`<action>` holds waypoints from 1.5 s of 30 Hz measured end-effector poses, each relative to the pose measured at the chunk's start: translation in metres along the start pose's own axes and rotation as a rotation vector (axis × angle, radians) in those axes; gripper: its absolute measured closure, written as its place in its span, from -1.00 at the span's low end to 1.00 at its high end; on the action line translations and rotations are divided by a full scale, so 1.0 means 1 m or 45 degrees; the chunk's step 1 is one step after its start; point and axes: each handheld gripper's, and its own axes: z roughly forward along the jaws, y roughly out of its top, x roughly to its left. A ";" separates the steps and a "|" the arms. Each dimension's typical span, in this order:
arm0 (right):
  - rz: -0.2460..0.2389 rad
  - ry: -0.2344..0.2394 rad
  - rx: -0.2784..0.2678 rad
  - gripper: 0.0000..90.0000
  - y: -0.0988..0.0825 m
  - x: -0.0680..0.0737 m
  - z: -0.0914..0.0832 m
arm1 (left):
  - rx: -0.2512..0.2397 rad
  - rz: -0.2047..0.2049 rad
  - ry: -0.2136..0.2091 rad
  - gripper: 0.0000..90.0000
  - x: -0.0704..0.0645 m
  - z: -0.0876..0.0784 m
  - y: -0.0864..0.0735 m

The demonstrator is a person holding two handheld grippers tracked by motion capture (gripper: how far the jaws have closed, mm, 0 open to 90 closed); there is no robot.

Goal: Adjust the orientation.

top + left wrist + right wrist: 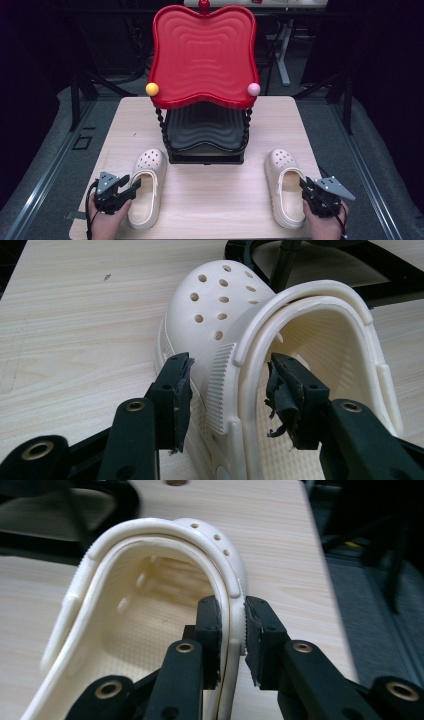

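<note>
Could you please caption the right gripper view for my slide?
Right gripper pinching the side wall of a cream clog.

Cream perforated clogs [148, 186], red rippled tray [202, 55], pale woodgrain table [220, 195]

The high view looks forward and down over the pale wooden table [210, 195]; both gripper views sit close, each facing one cream perforated clog [220, 315] [150, 610]

We see the red tray [202, 55] hiding most of the black tray [205, 131] beneath it. The left clog [260, 365] loses its heel past the bottom edge in the left gripper view.
</note>
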 end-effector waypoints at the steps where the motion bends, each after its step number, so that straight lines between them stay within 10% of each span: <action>1: -0.011 0.028 0.000 0.72 0.000 0.004 0.001 | -0.002 0.001 -0.002 0.16 0.000 0.000 0.000; 9: -0.109 0.084 -0.016 0.71 0.001 0.038 0.005 | -0.001 -0.001 -0.004 0.16 0.000 0.000 0.000; 20: -0.083 0.148 -0.002 0.57 -0.002 0.043 0.007 | -0.010 0.036 0.006 0.19 -0.006 -0.005 0.000; 30: -0.194 0.143 -0.063 0.50 0.000 0.049 0.005 | -0.014 0.066 0.024 0.31 -0.008 -0.006 0.001; 41: -0.335 0.094 0.098 0.50 0.018 0.058 0.022 | 0.006 0.104 0.073 0.47 -0.010 0.000 0.004; 45: -0.275 0.089 0.081 0.51 0.010 0.055 0.021 | 0.006 0.123 0.077 0.47 -0.010 0.002 0.004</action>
